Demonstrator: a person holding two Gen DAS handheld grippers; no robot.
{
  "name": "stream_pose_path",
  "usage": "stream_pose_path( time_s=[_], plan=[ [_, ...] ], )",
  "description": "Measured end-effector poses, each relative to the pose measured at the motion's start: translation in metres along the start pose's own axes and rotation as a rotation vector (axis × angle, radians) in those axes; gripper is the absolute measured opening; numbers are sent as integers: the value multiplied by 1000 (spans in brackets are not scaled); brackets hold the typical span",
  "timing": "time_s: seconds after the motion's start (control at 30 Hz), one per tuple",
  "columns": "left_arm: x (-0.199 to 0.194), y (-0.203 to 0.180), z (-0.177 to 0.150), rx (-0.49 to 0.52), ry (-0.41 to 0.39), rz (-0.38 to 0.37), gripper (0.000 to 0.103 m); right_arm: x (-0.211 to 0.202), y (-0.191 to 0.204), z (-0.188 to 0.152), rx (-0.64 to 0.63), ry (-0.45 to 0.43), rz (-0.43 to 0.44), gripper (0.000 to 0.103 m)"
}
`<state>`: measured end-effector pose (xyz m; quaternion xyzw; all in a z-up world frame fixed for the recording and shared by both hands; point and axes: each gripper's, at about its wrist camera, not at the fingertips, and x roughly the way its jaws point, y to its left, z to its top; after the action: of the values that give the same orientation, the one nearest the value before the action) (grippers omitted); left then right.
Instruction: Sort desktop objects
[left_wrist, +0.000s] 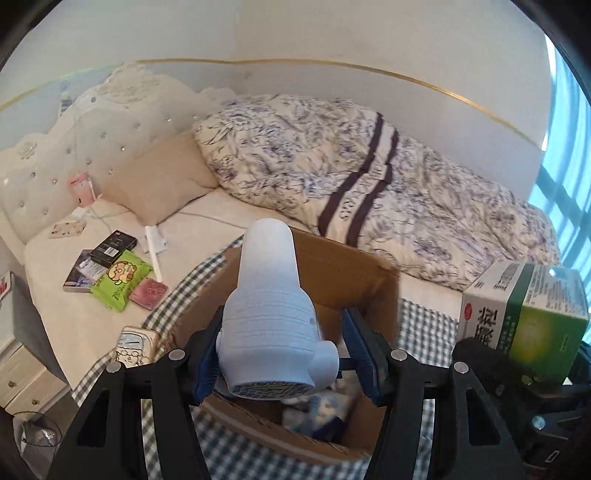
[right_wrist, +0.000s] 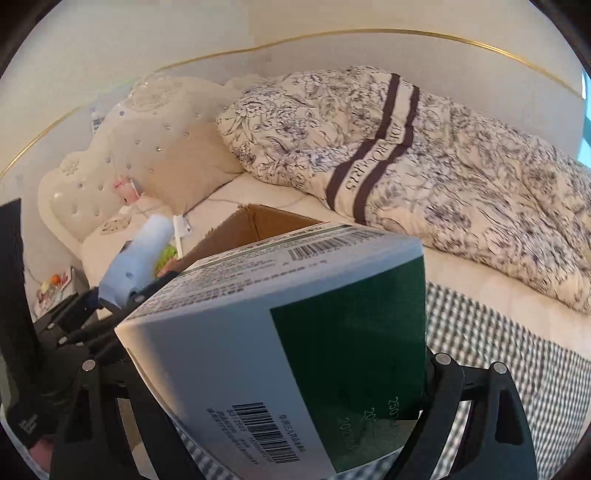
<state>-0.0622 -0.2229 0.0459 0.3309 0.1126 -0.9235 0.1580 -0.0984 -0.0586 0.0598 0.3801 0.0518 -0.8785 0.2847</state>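
My left gripper (left_wrist: 280, 350) is shut on a light blue plastic device (left_wrist: 269, 314), which points away from me over an open cardboard box (left_wrist: 351, 273). Its left blue pad presses the device; the right pad sits close beside the base. Blue and white items (left_wrist: 325, 410) lie inside the box. From the right wrist view the device (right_wrist: 129, 266) hangs at the left, in front of the cardboard box (right_wrist: 258, 221). My right gripper (right_wrist: 266, 354) is shut on a white and green carton (right_wrist: 295, 332) with barcodes, which hides its fingertips. The carton (left_wrist: 524, 306) also shows at the right of the left wrist view.
The box sits on a checked cloth (left_wrist: 424, 321) on a bed. A floral duvet (left_wrist: 369, 177) and a beige pillow (left_wrist: 162, 177) lie behind. A green wipes pack (left_wrist: 120, 278), a black packet (left_wrist: 112, 248) and a book lie at the left, near a white nightstand (left_wrist: 22, 373).
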Motion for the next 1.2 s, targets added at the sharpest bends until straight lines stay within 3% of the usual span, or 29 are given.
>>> stream_pose_path(
  time_s=[0.27,0.3,0.37,0.43,0.6,0.8,1.1,1.2],
  plan=[
    [43,20,1,6,60,27,64,51,13,24,14,1,53,92],
    [46,20,1,13,57,30,71,57,13,26,14,0,36,92],
    [51,19,1,17,47,35,101,65,15,30,11,4,-38,96],
    [51,17,1,13,30,24,102,69,12,33,23,3,-61,97],
    [50,8,0,36,31,26,103,60,-4,33,67,-32,-26,101],
    [26,-3,-3,49,3,36,103,18,-40,20,133,-86,-49,101],
    [-25,-43,-21,79,-37,-14,103,-65,-103,-47,222,-78,-295,101],
    [-37,-63,-28,97,-45,-45,103,-83,-115,-74,261,-70,-328,101]
  ],
)
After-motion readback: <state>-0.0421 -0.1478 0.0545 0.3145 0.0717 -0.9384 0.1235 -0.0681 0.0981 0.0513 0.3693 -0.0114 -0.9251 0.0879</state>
